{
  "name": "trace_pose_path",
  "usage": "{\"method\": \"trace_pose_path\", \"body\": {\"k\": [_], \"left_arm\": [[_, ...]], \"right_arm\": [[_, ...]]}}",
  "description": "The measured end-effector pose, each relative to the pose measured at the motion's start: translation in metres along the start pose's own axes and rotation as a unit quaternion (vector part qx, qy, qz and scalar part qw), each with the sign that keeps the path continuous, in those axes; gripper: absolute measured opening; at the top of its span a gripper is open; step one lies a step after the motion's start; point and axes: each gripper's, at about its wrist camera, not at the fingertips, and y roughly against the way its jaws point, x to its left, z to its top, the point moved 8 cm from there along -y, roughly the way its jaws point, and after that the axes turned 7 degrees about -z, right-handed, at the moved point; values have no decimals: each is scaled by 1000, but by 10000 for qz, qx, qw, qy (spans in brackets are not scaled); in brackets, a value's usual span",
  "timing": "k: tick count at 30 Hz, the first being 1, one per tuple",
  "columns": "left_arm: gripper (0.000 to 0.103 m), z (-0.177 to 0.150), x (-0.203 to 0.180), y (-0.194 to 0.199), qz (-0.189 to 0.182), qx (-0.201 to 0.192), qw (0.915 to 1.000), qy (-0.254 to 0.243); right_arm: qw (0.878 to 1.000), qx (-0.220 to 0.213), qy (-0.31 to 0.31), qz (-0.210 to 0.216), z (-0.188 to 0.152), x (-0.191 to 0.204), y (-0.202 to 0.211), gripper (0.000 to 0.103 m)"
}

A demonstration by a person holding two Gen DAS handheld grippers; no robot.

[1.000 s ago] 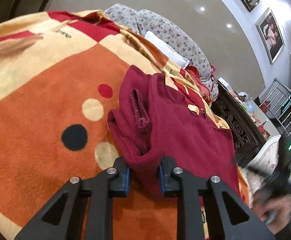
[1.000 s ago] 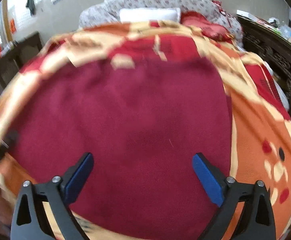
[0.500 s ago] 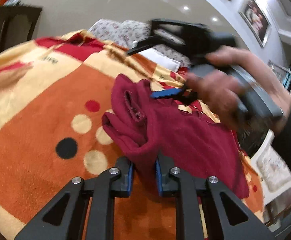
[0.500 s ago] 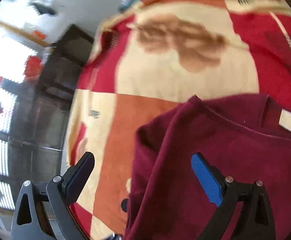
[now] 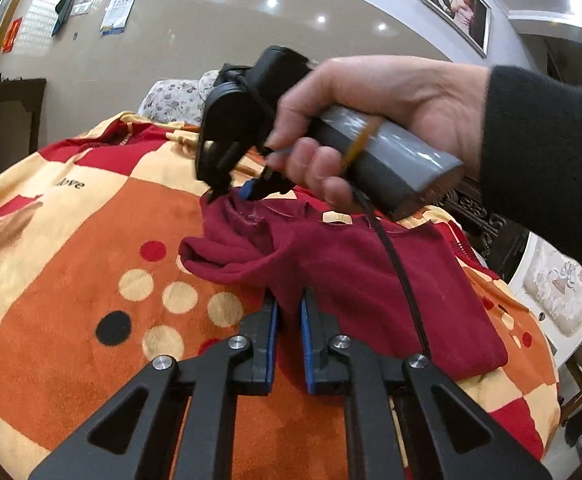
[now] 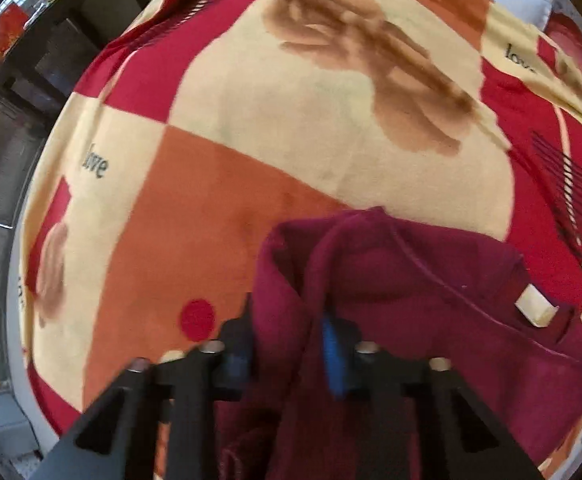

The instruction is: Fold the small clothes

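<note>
Two grippers now pinch my maroon sweater: the left gripper stays clamped on its near hem, while the right gripper, wide a second ago, is closing on the far shoulder fold, over the patterned blanket.

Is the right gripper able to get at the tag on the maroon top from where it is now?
Probably not yet: the right gripper is closing on the maroon top, though the tag lies uncovered.
</note>
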Motion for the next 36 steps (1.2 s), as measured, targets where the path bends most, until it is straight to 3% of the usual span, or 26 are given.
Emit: {"method": "trace_pose_path", "body": {"k": [7,20,36], "left_arm": [[10,0,2,-6,153,108,9998,-8],[10,-5,25,-18,156,357,9980,508],[10,-8,32,-21,25,382,9962,778]], "right_arm": [[9992,-378,139,-18,-17,-16,12,16],[9985,-478,-227,167,-38,-42,25,16],[9988,-457,-150,119,-24,-32,21,16]]}}
